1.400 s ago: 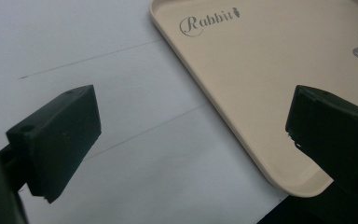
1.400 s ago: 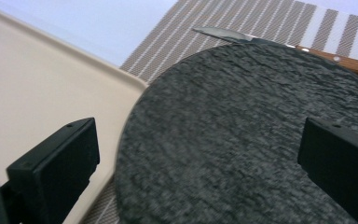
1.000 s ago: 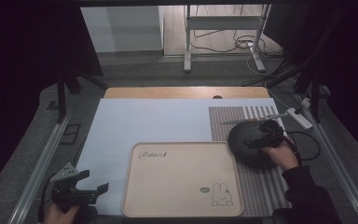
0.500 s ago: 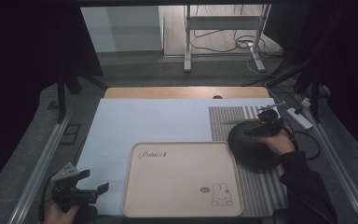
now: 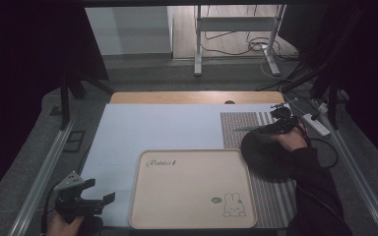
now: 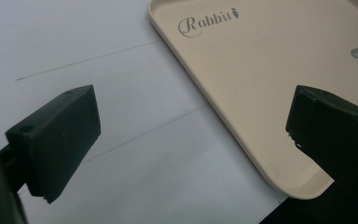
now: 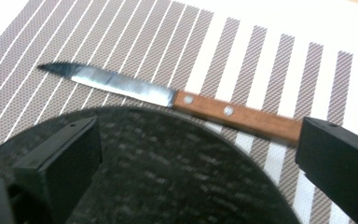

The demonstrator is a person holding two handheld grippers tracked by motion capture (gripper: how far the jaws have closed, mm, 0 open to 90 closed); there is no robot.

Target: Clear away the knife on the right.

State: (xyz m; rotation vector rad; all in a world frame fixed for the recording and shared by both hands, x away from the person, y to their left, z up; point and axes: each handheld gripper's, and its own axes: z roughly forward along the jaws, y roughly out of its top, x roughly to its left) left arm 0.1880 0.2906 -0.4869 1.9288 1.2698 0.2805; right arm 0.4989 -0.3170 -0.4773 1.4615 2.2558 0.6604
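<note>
Right gripper view: the right gripper (image 7: pixel 200 158) has its jaws spread wide above a dark round plate (image 7: pixel 144 172). A wooden-handled knife (image 7: pixel 177 100) lies flat on the striped placemat (image 7: pixel 270 60), just beyond the plate's rim, with the handle end near one jaw. In the high view, the plate (image 5: pixel 266 152) sits right of the beige rabbit tray (image 5: pixel 192 189). The left gripper (image 5: pixel 86 201), jaws also apart and holding nothing, hovers near the tray's front left corner.
</note>
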